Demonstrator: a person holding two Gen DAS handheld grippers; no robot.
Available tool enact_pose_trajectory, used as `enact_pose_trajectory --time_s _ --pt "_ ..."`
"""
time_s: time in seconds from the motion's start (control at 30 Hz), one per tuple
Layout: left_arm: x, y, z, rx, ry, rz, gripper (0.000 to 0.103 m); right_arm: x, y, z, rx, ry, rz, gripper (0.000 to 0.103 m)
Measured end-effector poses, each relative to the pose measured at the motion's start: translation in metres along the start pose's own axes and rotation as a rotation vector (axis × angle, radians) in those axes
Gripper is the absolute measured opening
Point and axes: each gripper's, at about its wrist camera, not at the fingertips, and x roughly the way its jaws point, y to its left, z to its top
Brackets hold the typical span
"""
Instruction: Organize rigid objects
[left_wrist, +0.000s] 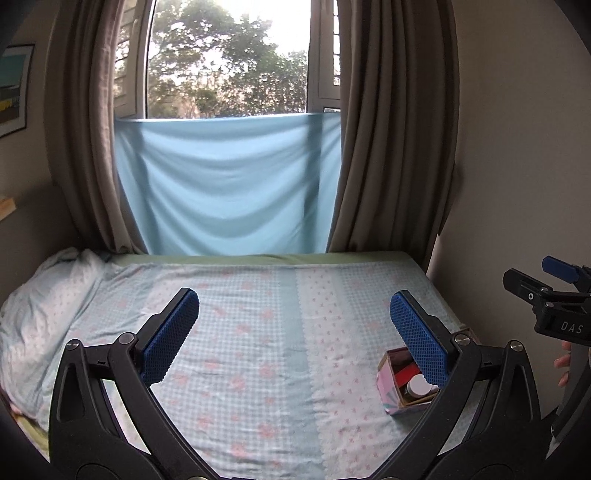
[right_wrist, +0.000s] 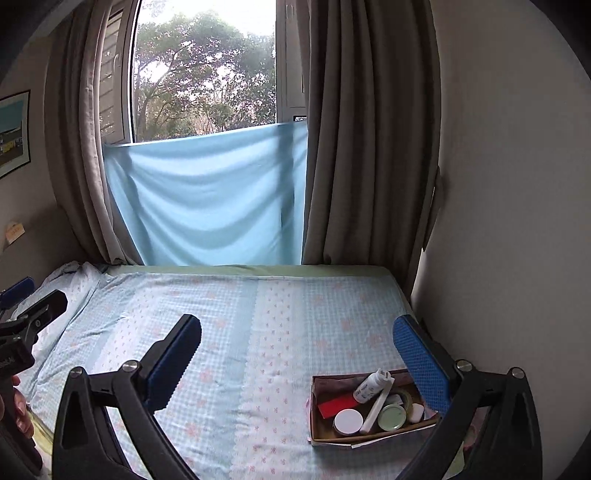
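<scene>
Both claws are held above a bed (left_wrist: 258, 332) covered with a pale blue checked sheet printed with pink flowers. The left claw (left_wrist: 293, 336) is seen spread wide, its two blue-padded fingers (left_wrist: 170, 332) far apart with nothing between them. The right claw (right_wrist: 297, 354) is likewise spread, with nothing gripped.

A small cardboard box (right_wrist: 321, 424) is set on the bed near its right edge, toward the near end. In the right wrist view it is partly covered by the right finger of that claw. Inside it are seen a white bottle (right_wrist: 369, 386) lying tilted, with a label whose print is too small to be read, a white stick (right_wrist: 376, 410) lying slantwise, a red flat piece (right_wrist: 334, 406), a jar with a white lid (right_wrist: 348, 422), a jar with a pale green lid (right_wrist: 391, 417), and a roll of tape (right_wrist: 408, 398) against the far wall. In the left wrist view the same box (left_wrist: 388, 387) shows a pink and blue patterned outer side.

In the left wrist view the right claw (left_wrist: 554, 291) appears at the right edge, and the letters "DAS" are read on its black body; whatever follows is cut off. A few fingertips of a hand (left_wrist: 563, 363) are seen under it.

A pillow (left_wrist: 44, 295) lies at the far left corner of the bed. Behind the bed, a blue cloth (left_wrist: 229, 184) is hung across the lower window between brown curtains (left_wrist: 391, 147). A framed picture (left_wrist: 13, 88) is hung on the left wall; no writing on it can be made out.
</scene>
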Motion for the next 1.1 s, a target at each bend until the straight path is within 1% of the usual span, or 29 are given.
enact_pose_trajectory --time_s 0.3,1.1 --pt "0.0039 -0.0013 -0.0036 -0.004 0.013 -0.023 0.103 -0.0092 0.0033 0.0017 -0.004 -0.002 -0.020 0.103" --pt "0.0044 -0.0049 0.0002 0.009 0.003 -0.009 0.103 -0.0047 0.0010 0.0022 0.029 0.002 -0.034 0.103"
